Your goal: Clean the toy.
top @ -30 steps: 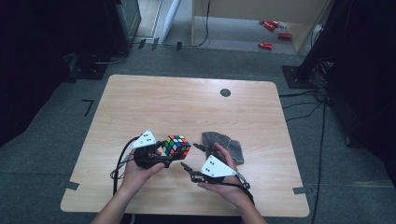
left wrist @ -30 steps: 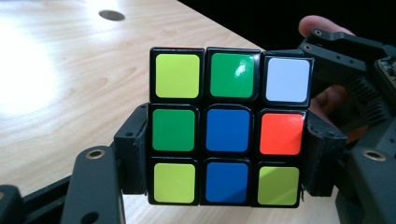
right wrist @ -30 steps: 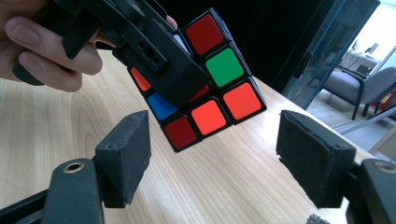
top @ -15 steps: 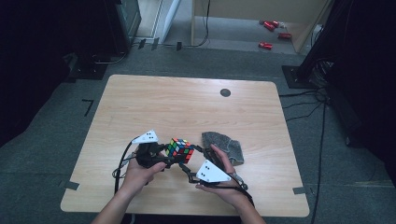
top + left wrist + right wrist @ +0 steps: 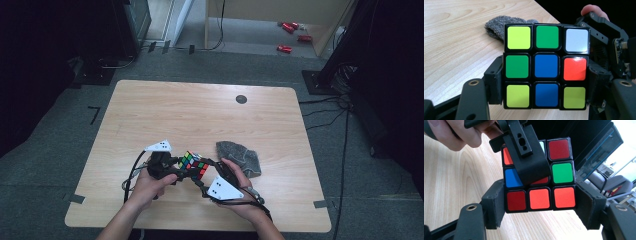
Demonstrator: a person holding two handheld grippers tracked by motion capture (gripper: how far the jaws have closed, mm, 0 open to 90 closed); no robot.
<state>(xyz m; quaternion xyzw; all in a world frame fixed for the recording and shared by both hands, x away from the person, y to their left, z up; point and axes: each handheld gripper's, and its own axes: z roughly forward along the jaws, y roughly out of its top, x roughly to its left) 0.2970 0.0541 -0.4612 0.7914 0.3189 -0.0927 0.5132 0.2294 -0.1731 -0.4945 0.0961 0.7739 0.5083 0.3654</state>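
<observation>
A scrambled puzzle cube point(image 5: 194, 164) is held just above the table's near half, between the two hands. My left gripper point(image 5: 181, 167) comes in from the left. In the left gripper view its pads point(image 5: 496, 82) press the cube point(image 5: 546, 66) from both sides; its jaws have just eased a little. My right gripper point(image 5: 202, 175) comes in from the near right. Its jaws have just been closing, and its pads point(image 5: 495, 205) now clamp the cube's point(image 5: 539, 198) lowest layer. One jaw of the left gripper point(image 5: 526, 157) crosses that face.
A crumpled grey cloth point(image 5: 240, 156) lies on the wooden table point(image 5: 200, 115) just right of the hands, and is behind the cube in the left gripper view point(image 5: 496, 25). A small dark disc point(image 5: 241, 99) sits near the far edge.
My right gripper has drawn in leftward against the cube and closed on it. The cube has shifted slightly toward the near edge. The left hand has stayed put.
</observation>
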